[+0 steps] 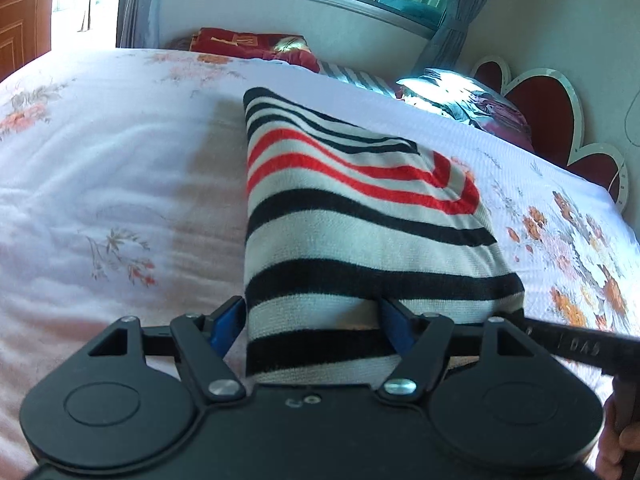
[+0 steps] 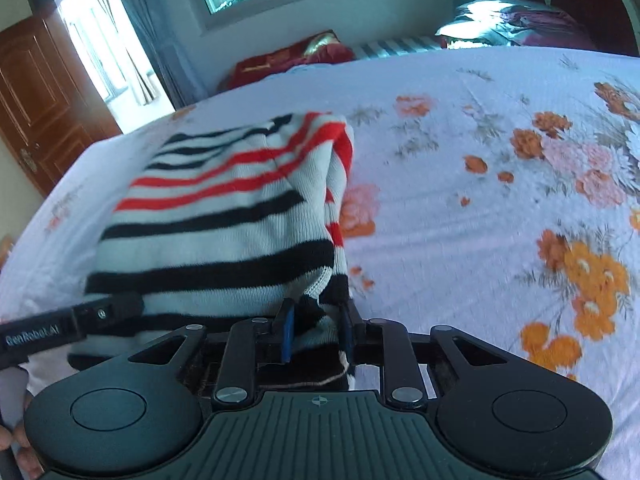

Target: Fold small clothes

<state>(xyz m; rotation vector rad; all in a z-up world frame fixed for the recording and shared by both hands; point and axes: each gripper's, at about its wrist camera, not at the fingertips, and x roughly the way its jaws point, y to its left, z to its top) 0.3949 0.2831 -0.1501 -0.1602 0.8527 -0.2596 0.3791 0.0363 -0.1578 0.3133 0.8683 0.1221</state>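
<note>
A small knit garment with black, white and red stripes (image 1: 352, 216) is held up over the bed, stretched between both grippers. My left gripper (image 1: 312, 320) has its blue-padded fingers (image 1: 394, 326) wide apart with the garment's near left edge lying between them. My right gripper (image 2: 318, 330) is shut on the garment's near right corner (image 2: 320, 308), with cloth bunched between the blue pads. The garment (image 2: 224, 216) fills the left of the right wrist view. The far end hangs toward the bed.
The bed carries a white floral sheet (image 1: 120, 184), also shown in the right wrist view (image 2: 500, 208). Red and dark pillows (image 1: 256, 44) lie by the far edge under the window. A red heart-shaped headboard (image 1: 552, 112) stands at right. A wooden door (image 2: 36, 100) is at left.
</note>
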